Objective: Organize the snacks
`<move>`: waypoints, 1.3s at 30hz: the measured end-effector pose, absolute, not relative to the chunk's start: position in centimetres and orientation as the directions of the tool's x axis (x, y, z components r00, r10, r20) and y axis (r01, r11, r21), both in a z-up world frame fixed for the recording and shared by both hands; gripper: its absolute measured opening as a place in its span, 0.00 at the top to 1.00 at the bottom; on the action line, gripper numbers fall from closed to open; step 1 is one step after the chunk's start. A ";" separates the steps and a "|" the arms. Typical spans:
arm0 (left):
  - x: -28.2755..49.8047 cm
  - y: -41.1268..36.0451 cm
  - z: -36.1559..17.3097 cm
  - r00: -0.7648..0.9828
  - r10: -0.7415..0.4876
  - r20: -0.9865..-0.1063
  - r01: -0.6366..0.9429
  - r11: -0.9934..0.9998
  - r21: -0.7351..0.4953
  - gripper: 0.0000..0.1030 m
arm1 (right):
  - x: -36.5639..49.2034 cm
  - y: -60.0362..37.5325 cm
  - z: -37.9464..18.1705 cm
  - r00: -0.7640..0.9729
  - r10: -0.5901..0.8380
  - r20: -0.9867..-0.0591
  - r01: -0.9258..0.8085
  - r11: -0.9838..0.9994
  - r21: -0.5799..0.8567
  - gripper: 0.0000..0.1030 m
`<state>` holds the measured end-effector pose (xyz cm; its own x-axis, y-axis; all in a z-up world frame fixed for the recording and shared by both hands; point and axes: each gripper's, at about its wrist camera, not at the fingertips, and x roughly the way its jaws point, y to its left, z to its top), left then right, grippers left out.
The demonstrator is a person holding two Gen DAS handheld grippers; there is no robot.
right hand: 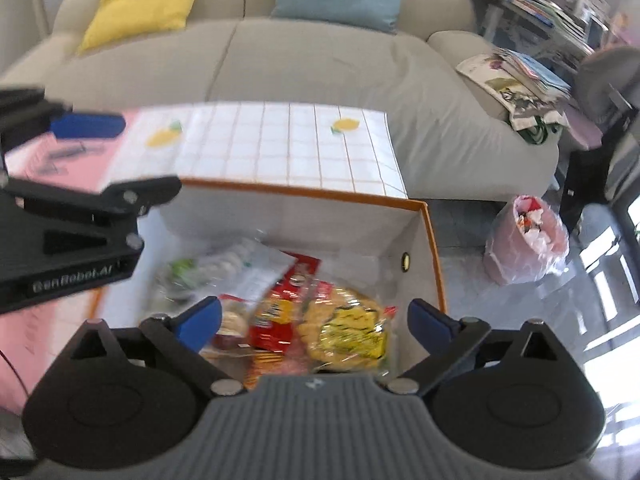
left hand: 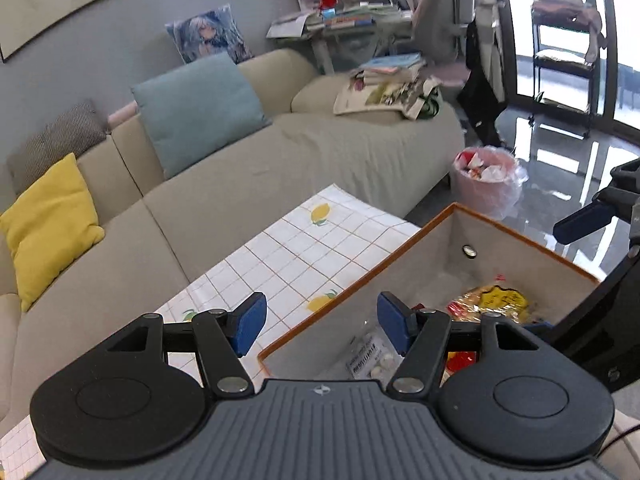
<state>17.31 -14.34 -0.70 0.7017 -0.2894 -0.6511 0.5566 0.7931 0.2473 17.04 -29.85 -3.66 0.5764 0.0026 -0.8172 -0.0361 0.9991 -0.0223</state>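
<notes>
A grey fabric box with an orange rim (left hand: 436,236) stands on the lemon-print tablecloth (left hand: 296,248). Inside lie several snacks: a yellow packet (right hand: 348,332), a red packet (right hand: 280,312) and a clear bag of white pieces (right hand: 240,268). The yellow packet (left hand: 496,300) and the clear bag (left hand: 372,356) also show in the left wrist view. My left gripper (left hand: 322,322) hangs open over the box's near-left rim, with nothing between its pads. My right gripper (right hand: 316,320) is open wide above the snacks, holding nothing. The left gripper's blue pad (right hand: 88,126) shows at the far left.
A beige sofa (left hand: 248,168) with yellow (left hand: 44,224) and blue cushions (left hand: 196,112) runs behind the table. A pink bin lined with a plastic bag (left hand: 484,184) stands on the glossy floor to the right of the box. A pink mat (right hand: 52,160) covers the table's left part.
</notes>
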 end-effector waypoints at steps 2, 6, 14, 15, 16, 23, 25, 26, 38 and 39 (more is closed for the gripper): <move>16.2 -13.3 0.3 0.705 -0.276 -0.653 0.550 0.794 0.259 0.28 | 15.4 -28.9 -2.3 0.607 0.018 -0.794 -0.020 1.000 0.007 0.06; 13.4 -10.9 2.4 0.745 -0.252 -0.618 0.518 0.802 0.297 0.28 | 11.8 -26.8 0.2 0.684 0.030 -0.729 0.003 0.999 0.043 0.03; 8.6 -5.0 5.3 0.787 -0.188 -0.588 0.412 0.869 0.273 0.20 | 5.0 -21.7 3.2 0.803 -0.017 -0.596 0.023 1.000 0.004 0.03; 8.3 -4.4 5.3 0.783 -0.175 -0.597 0.400 0.877 0.268 0.20 | 4.4 -21.0 3.4 0.808 -0.011 -0.590 0.016 1.000 0.003 0.03; 8.0 -3.9 5.3 0.777 -0.156 -0.610 0.384 0.885 0.262 0.20 | 3.9 -20.4 3.5 0.810 -0.006 -0.586 0.010 1.000 0.004 0.03; 5.9 -1.0 3.8 0.722 -0.055 -0.689 0.300 0.923 0.241 0.20 | 0.8 -16.7 3.6 0.826 -0.027 -0.564 0.021 1.000 -0.018 0.03; 5.2 -0.5 3.5 0.722 -0.031 -0.691 0.276 0.929 0.247 0.20 | -0.1 -16.3 3.1 0.825 -0.029 -0.565 0.034 0.999 -0.003 0.03; 4.6 -0.1 3.4 0.724 -0.024 -0.690 0.264 0.933 0.246 0.20 | -0.5 -16.3 2.9 0.824 -0.034 -0.566 0.043 0.999 0.003 0.03; 0.3 0.8 0.8 0.692 0.011 -0.722 0.204 0.956 0.211 0.20 | -4.0 -16.7 -0.1 0.809 -0.121 -0.575 0.139 0.990 -0.014 0.03; 0.1 0.8 0.6 0.689 0.014 -0.724 0.199 0.958 0.207 0.20 | -4.1 -16.6 -0.4 0.806 -0.121 -0.580 0.139 0.990 -0.014 0.03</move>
<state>0.12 0.82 0.60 0.6893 0.0137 -0.7243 0.1987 0.9579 0.2072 -4.14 -16.56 -0.44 0.8055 -0.1213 -0.5800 0.1394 0.9902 -0.0135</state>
